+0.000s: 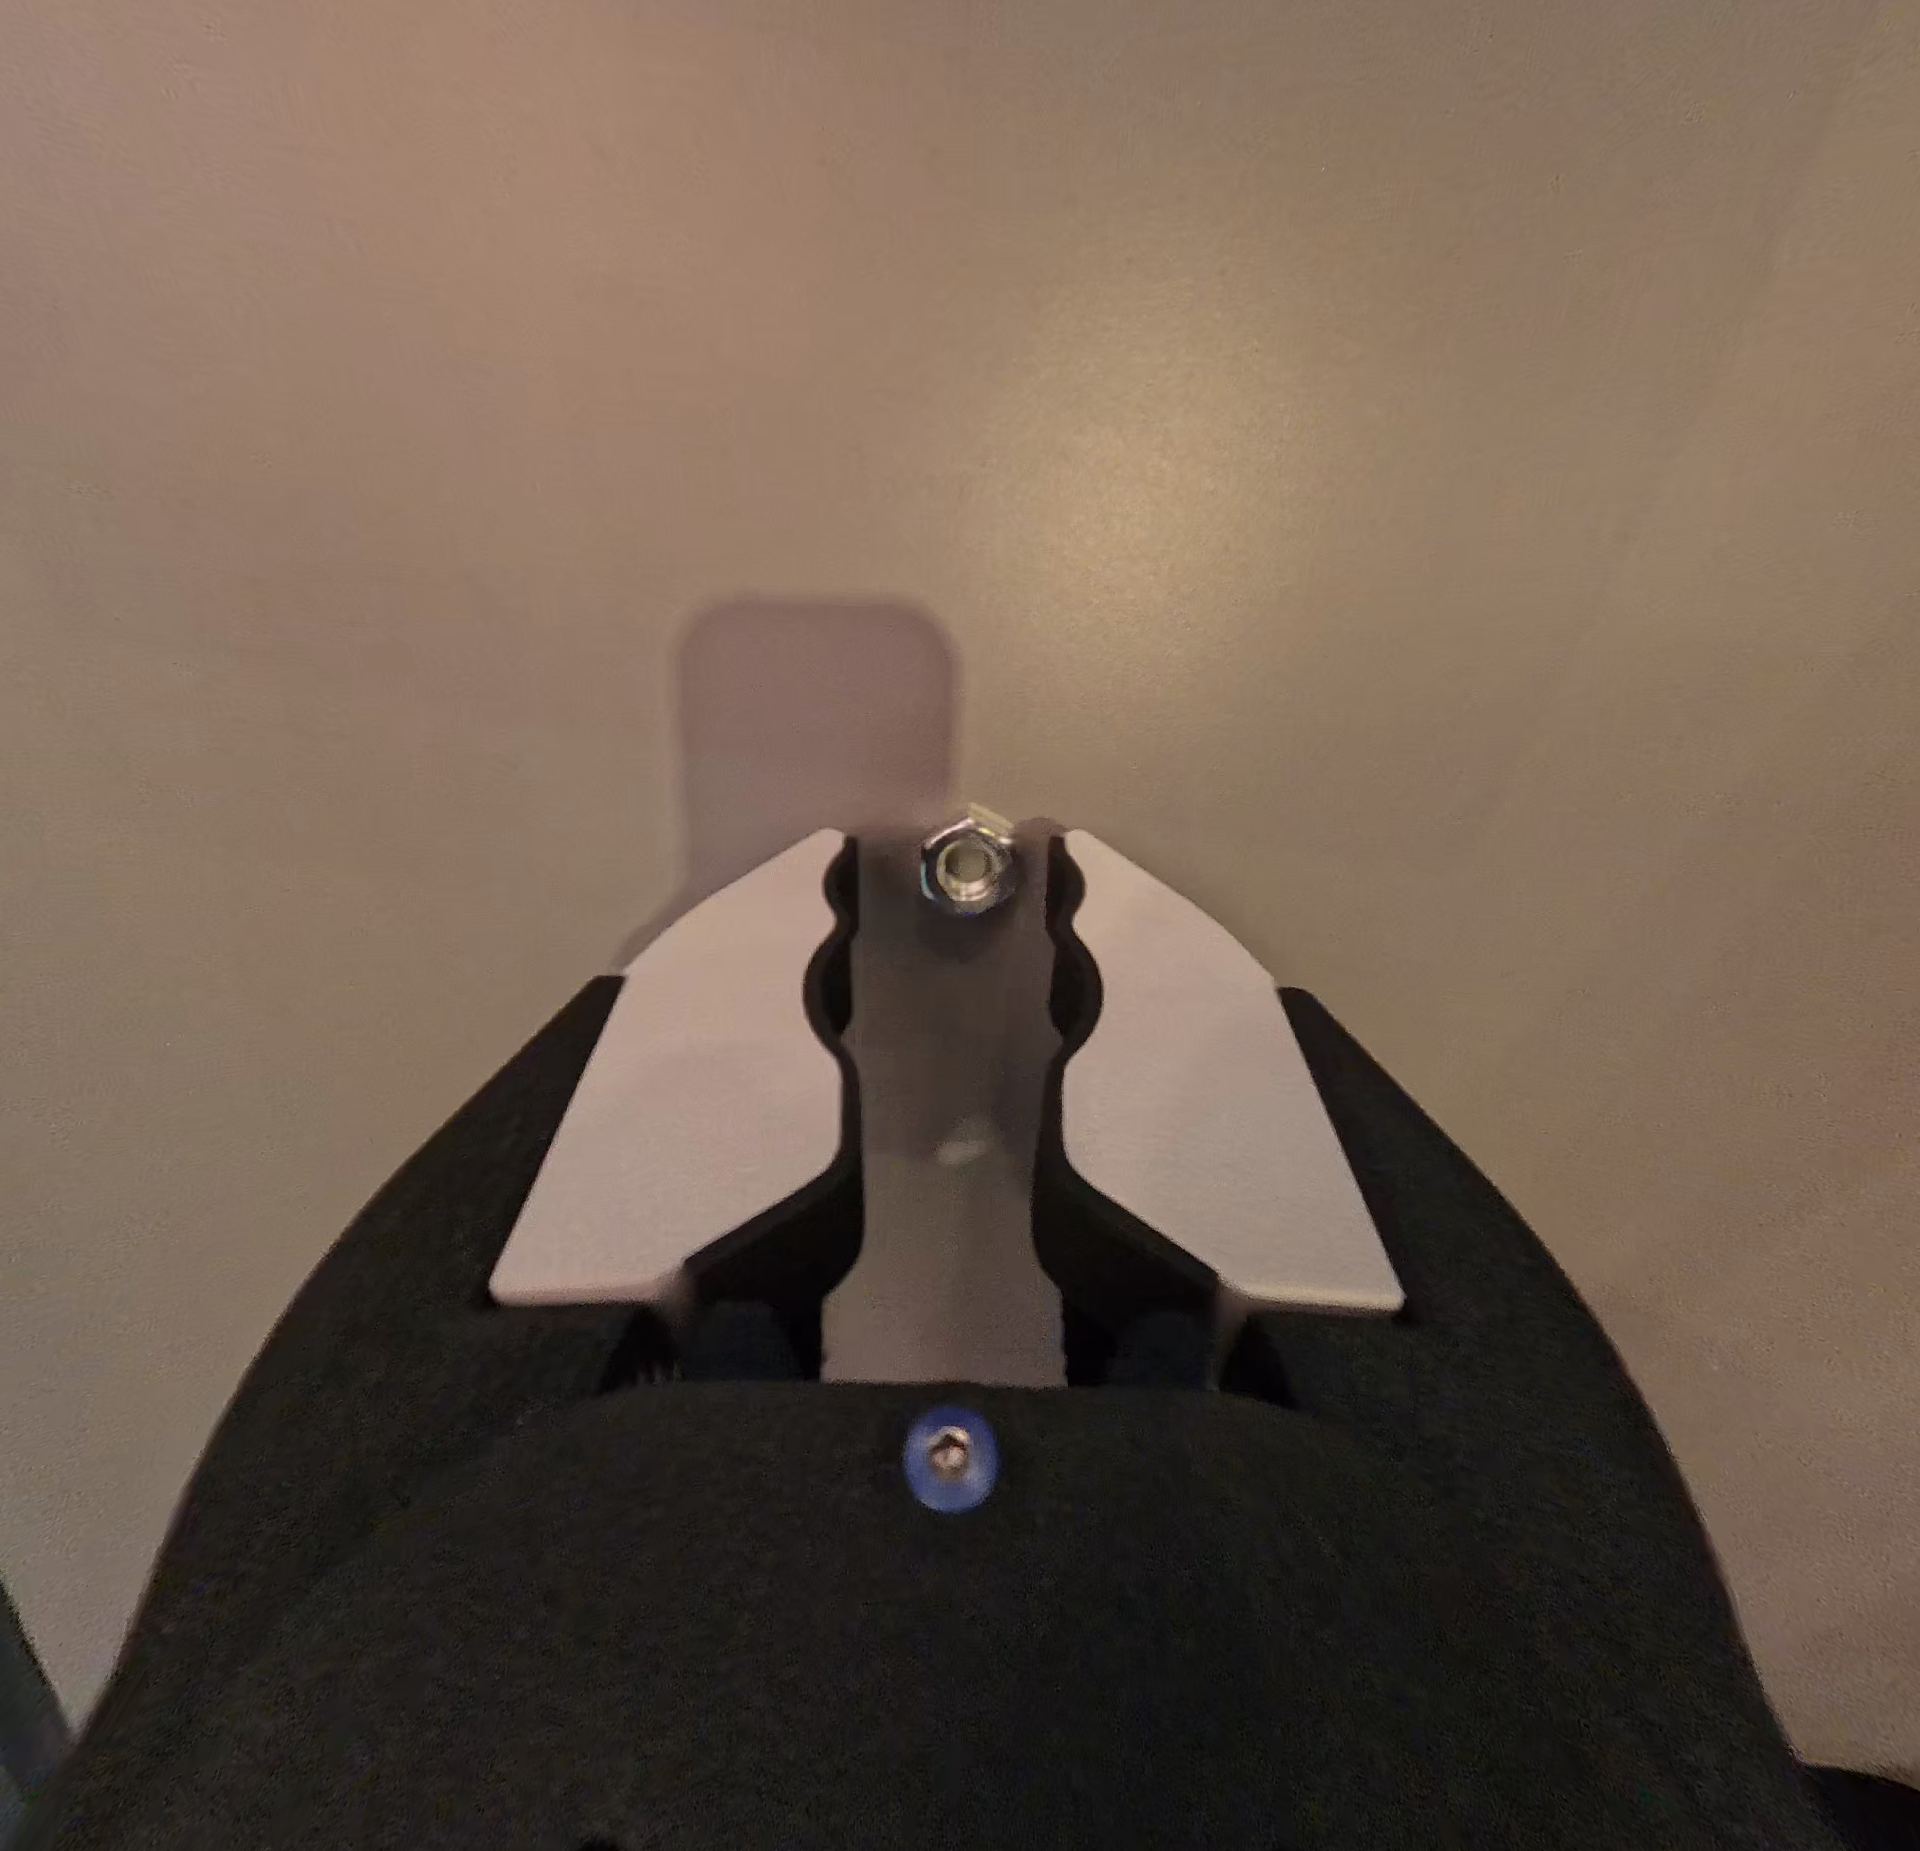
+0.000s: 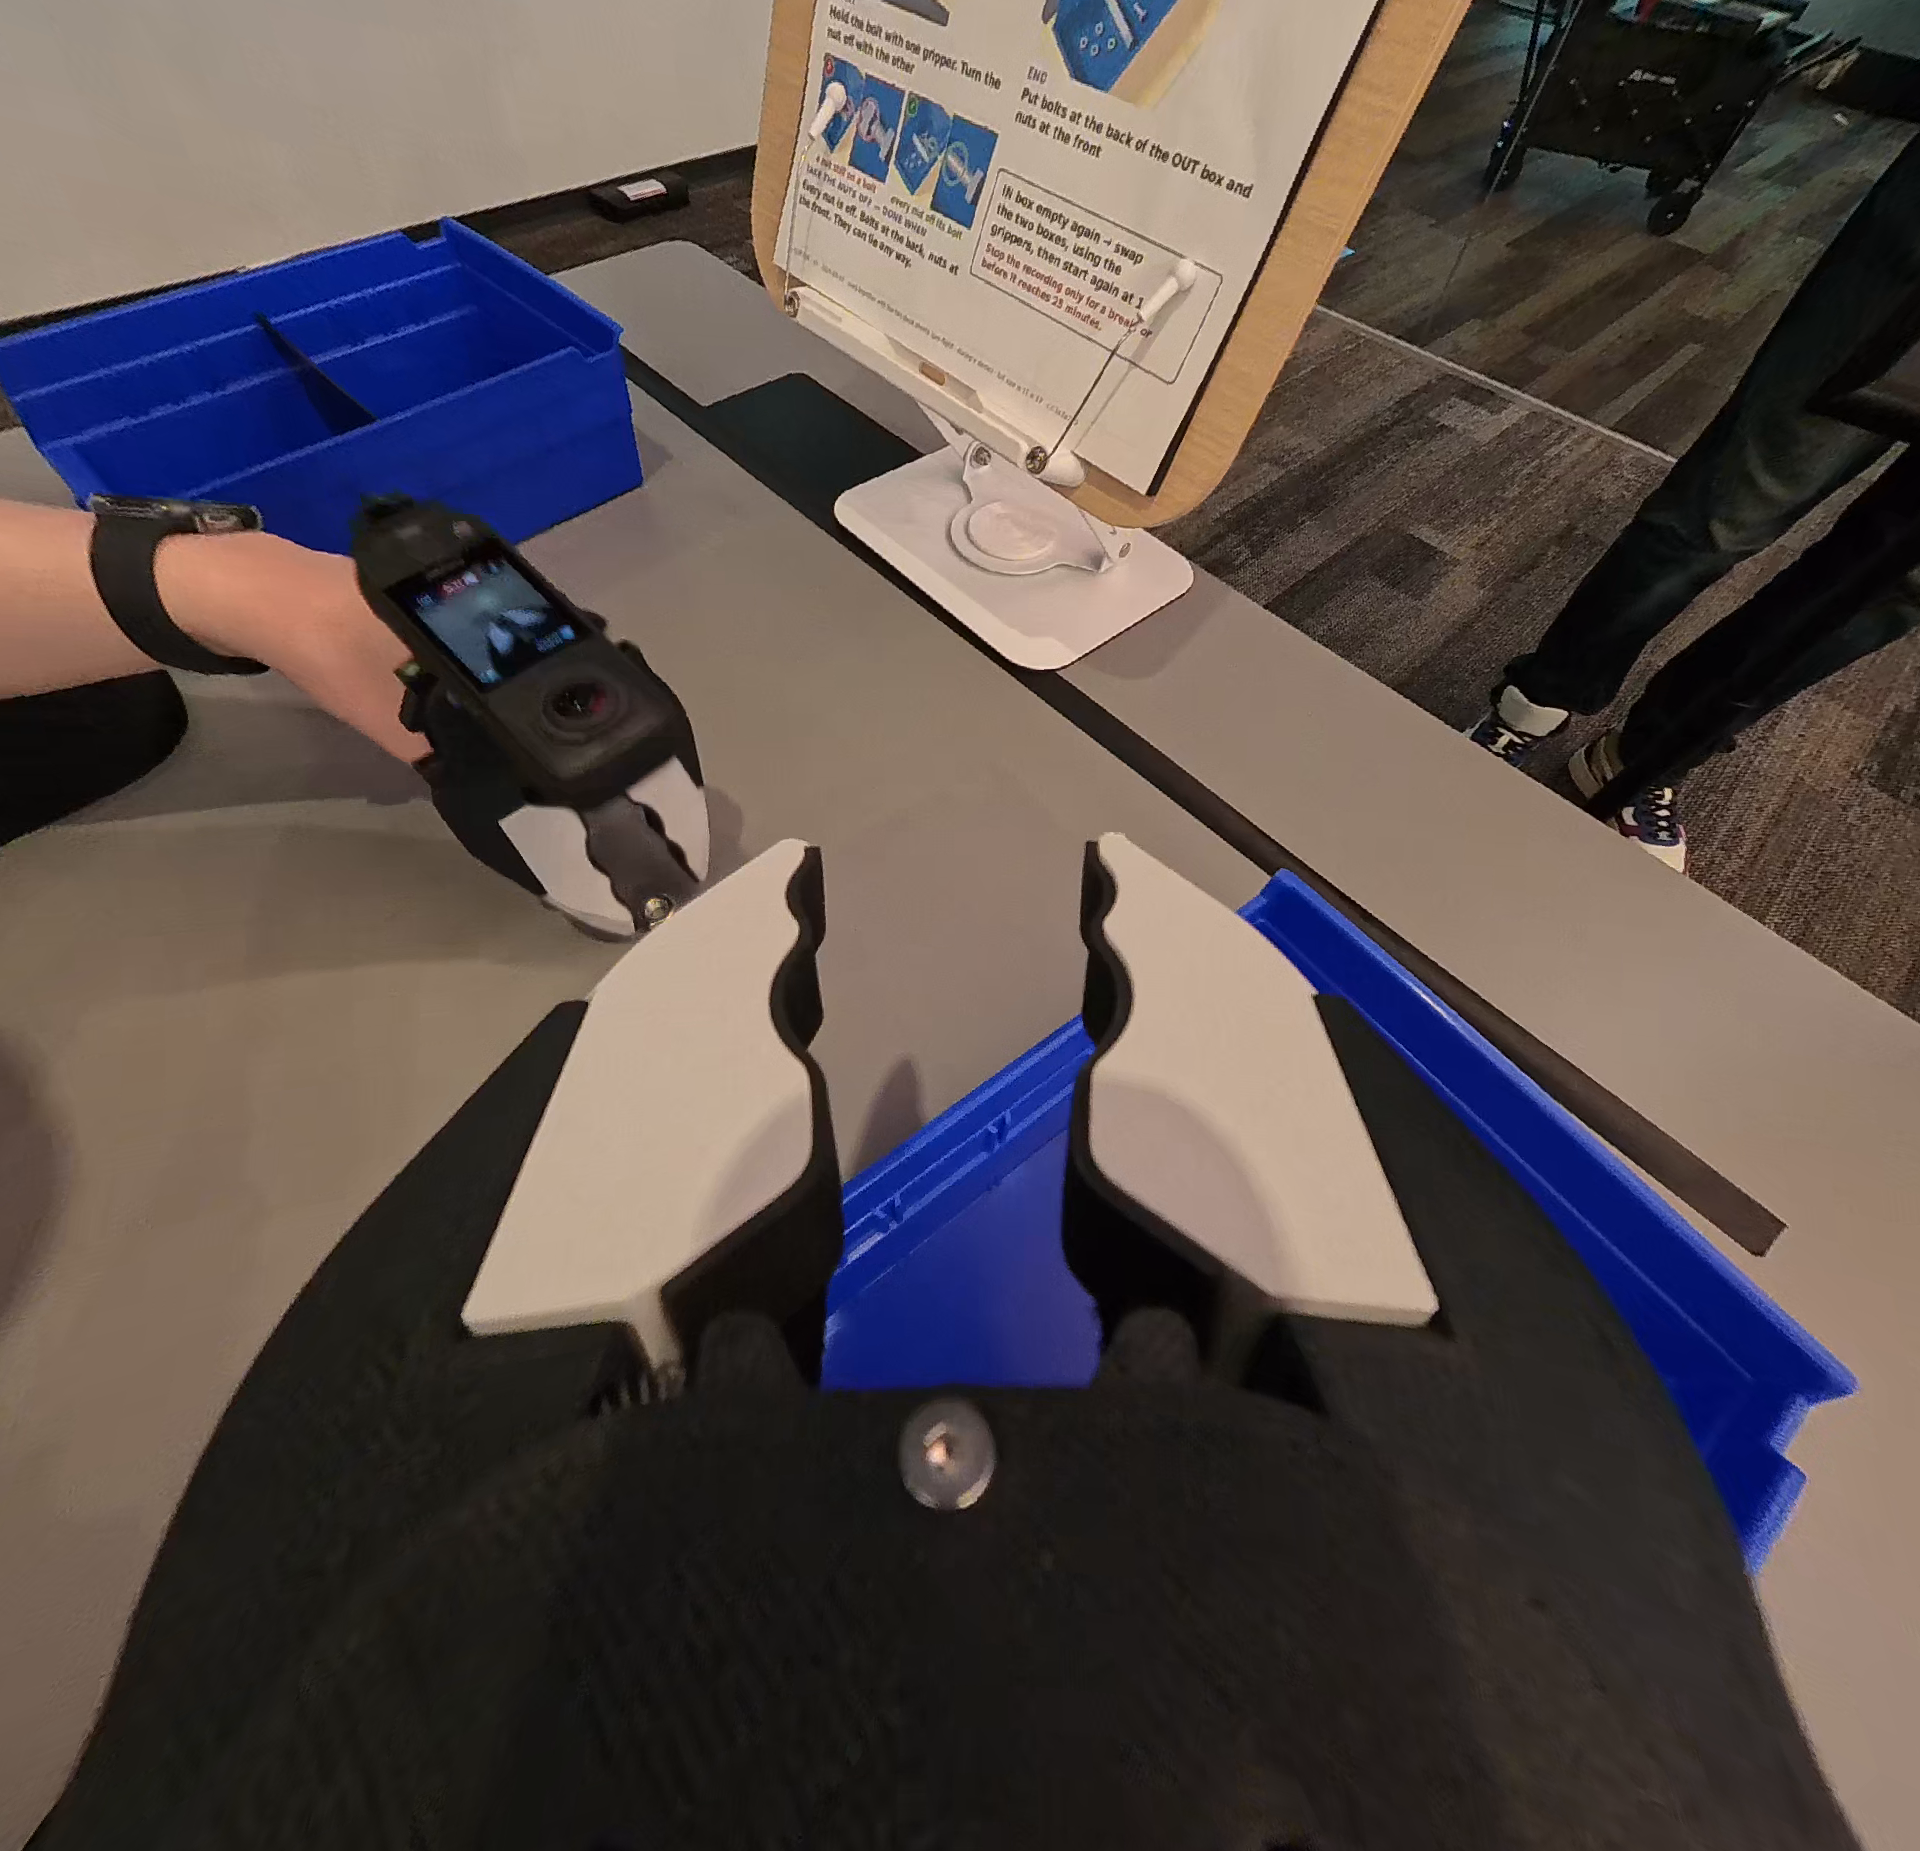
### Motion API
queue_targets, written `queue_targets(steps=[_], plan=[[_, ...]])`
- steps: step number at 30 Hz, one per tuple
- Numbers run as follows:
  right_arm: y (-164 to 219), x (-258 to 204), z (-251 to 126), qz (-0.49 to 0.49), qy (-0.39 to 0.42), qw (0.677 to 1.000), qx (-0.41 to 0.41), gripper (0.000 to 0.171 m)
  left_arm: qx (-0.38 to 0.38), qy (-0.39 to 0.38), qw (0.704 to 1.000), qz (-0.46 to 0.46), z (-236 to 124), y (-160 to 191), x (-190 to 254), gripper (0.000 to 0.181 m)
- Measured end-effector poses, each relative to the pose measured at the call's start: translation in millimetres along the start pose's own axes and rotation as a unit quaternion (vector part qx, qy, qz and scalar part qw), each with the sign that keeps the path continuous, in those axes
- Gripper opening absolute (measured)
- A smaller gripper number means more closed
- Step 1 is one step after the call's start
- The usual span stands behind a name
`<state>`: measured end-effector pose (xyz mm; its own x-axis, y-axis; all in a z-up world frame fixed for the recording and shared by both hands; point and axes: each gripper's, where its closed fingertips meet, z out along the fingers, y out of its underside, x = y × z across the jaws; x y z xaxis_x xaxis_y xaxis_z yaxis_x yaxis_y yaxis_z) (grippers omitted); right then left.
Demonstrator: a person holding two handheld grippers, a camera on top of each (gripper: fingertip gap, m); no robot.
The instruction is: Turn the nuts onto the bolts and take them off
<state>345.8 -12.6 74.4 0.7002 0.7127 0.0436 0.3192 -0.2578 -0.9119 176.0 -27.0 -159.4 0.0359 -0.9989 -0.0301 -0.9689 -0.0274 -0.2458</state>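
Observation:
A silver bolt with a nut (image 1: 961, 871) on it stands end-on between my left fingertips, on the grey table (image 1: 1351, 451). My left gripper (image 1: 954, 845) points down at it, its jaws narrowly apart with a small gap on each side of the nut. In the right wrist view the left gripper (image 2: 649, 892) rests its tips on the table with the bolt (image 2: 657, 908) shining at them. My right gripper (image 2: 951, 866) is open and empty, held above the near blue bin (image 2: 1507, 1126), just right of the left gripper.
A blue divided bin (image 2: 343, 399) stands at the back left. An instruction board on a white stand (image 2: 1018, 575) stands at the table's far edge. A person's hand with a black wristband (image 2: 260, 617) holds the left gripper. Another person's legs (image 2: 1714, 554) stand on the floor at right. Across from one pair of fingers to the other is roughly 30 centimeters.

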Motion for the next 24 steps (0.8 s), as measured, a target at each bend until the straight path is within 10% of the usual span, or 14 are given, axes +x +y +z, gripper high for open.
queue_targets(steps=[6,11,16,24], plan=[[-6,4,-14,0.014,0.003,0.999,0.032,0.049,0.162,-0.096,0.979,-0.076,-118,13,-35,0.033],[-12,5,-14,0.027,-0.002,0.998,0.050,0.048,0.145,-0.185,0.943,-0.235,-217,165,-95,0.031],[-8,-2,1,0.009,-0.002,1.000,0.020,0.049,0.047,-0.169,0.929,-0.326,-193,299,-132,0.029],[3,1,14,0.010,0.000,1.000,-0.011,0.049,-0.009,-0.131,0.930,-0.343,-131,349,-156,0.029]])
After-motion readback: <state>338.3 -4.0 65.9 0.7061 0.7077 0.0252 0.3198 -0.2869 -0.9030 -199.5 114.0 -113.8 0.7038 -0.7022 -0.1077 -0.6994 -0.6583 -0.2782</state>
